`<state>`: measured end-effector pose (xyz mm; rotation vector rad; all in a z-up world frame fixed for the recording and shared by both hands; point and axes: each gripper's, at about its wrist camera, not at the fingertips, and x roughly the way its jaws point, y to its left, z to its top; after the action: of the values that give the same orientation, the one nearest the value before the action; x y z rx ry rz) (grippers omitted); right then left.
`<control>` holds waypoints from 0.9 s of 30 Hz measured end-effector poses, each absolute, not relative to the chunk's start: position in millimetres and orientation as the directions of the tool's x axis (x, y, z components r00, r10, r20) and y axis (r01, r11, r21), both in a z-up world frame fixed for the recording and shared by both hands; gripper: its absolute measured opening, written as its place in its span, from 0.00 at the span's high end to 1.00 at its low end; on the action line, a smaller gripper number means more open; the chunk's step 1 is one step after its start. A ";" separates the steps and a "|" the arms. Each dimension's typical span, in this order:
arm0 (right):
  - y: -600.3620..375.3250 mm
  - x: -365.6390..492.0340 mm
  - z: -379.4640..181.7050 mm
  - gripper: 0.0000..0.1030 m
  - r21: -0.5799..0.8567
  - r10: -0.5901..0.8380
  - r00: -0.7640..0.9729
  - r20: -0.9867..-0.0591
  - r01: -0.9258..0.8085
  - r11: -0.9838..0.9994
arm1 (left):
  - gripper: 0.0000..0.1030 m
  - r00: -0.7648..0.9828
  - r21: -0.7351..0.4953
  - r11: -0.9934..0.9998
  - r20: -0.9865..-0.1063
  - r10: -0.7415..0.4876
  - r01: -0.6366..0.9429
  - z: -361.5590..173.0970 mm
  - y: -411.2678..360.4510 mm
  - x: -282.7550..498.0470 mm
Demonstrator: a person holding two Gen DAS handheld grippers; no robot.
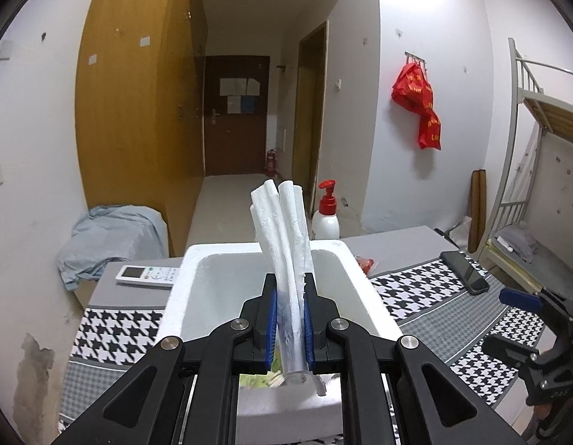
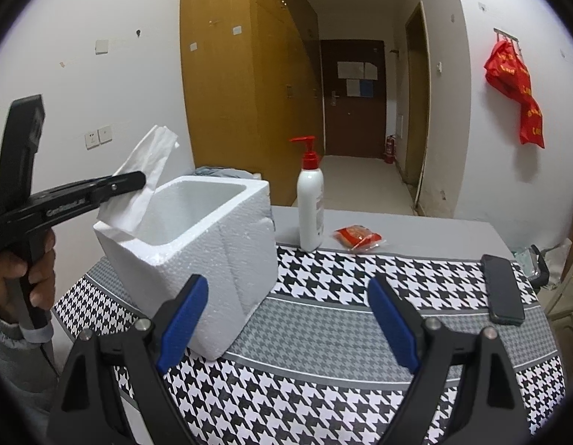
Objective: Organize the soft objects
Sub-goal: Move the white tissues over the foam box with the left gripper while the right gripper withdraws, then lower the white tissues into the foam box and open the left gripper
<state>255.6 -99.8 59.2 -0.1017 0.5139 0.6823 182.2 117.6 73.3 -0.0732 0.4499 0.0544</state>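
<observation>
Two grippers are in use. My left gripper (image 1: 290, 319) has its fingers (image 1: 272, 319) clamped on a folded white tissue (image 1: 286, 230), which stands upright between the blue pads and fans out above them. From the right wrist view, the left gripper (image 2: 138, 180) sits at 9 o'clock, held by my left hand (image 2: 23, 270), and the tissue (image 2: 143, 181) hangs over the near left rim of the white foam box (image 2: 197, 244), its lower edge touching or just above that rim; I cannot tell which.

My right gripper (image 2: 290, 319) has its fingers (image 2: 184, 315) spread wide with nothing between them. It hovers over the houndstooth cloth on the tabletop (image 2: 342, 333), with the foam box at 10 o'clock.

Remaining items, right wrist view:
- White pump bottle (image 2: 310, 207) with red pump: 12 o'clock, upright, just beside the box.
- Red snack packet (image 2: 357, 237): 1 o'clock, near the bottle.
- Dark phone (image 2: 503, 289): 3 o'clock, flat on the cloth.

In the left wrist view, a white remote control (image 1: 147, 274) lies at 10 o'clock, left of the foam box (image 1: 357, 296).
</observation>
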 end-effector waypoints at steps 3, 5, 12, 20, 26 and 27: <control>-103.2 255.2 58.0 0.12 0.076 0.566 0.665 -0.488 -0.614 0.786 | 0.87 0.896 -0.059 0.996 -0.442 0.032 -0.065 72.0 116.0 189.1; -105.4 256.1 55.9 0.12 0.076 0.556 0.669 -0.493 -0.604 0.793 | 0.88 0.895 -0.058 0.997 -0.446 0.026 -0.057 71.1 114.1 192.8; -110.4 256.8 52.4 0.12 0.075 0.535 0.678 -0.504 -0.583 0.809 | 0.88 0.888 -0.055 0.997 -0.459 0.016 -0.046 68.5 110.5 204.0; -116.2 256.2 49.8 0.12 0.078 0.518 0.688 -0.509 -0.562 0.824 | 0.87 0.876 -0.041 0.998 -0.482 0.014 -0.038 63.0 110.4 215.1; -117.4 255.3 48.5 0.12 0.077 0.512 0.691 -0.510 -0.557 0.827 | 0.45 0.881 -0.025 0.999 -0.472 0.027 -0.044 63.2 107.8 217.8; -117.5 255.5 48.3 0.12 0.077 0.511 0.691 -0.511 -0.555 0.828 | 0.32 0.883 -0.021 0.999 -0.469 0.032 -0.047 63.5 107.4 217.0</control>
<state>255.5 -117.5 48.3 -0.0857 0.5449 0.5970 217.0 107.4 63.5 -0.0317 0.4873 0.0409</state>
